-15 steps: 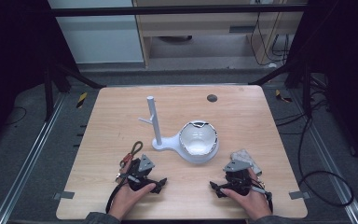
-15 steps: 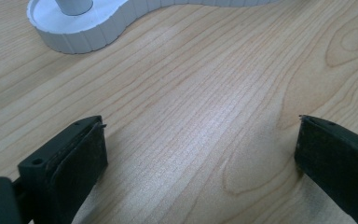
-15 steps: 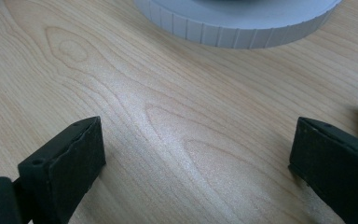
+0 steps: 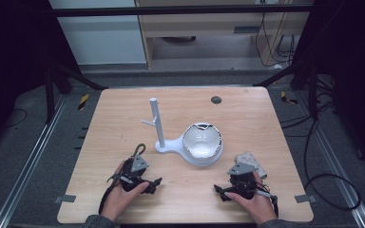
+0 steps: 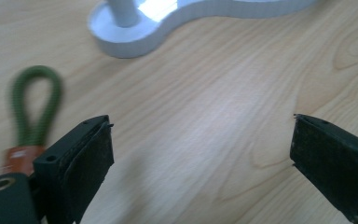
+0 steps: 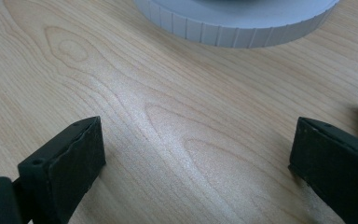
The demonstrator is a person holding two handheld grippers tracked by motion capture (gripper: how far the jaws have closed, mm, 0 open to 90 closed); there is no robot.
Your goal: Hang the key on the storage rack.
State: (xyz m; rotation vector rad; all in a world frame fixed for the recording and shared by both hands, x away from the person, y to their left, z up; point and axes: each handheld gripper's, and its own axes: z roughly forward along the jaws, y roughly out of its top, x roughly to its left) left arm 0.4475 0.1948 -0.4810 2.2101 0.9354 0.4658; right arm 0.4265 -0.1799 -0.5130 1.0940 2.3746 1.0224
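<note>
Wooden table [image 4: 247,118]: one white stand [image 4: 190,142], one green loop [image 5: 33,107], two tongs, left [image 4: 156,183] and right [image 4: 218,191], wide, empty.

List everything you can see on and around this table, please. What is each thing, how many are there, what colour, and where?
Table: one, light wood, centre.
Stand: one, white, upright post with a side peg, mid-table.
Bowl: one, white, on the stand's round base.
Cord loop: one, green with an orange tag, beside the left gripper.
Cloth: one, grey, beside the right gripper.
Dark spot: one, far table edge.
Left gripper: black, jaws open, near edge.
Right gripper: black, jaws open, near edge.
</note>
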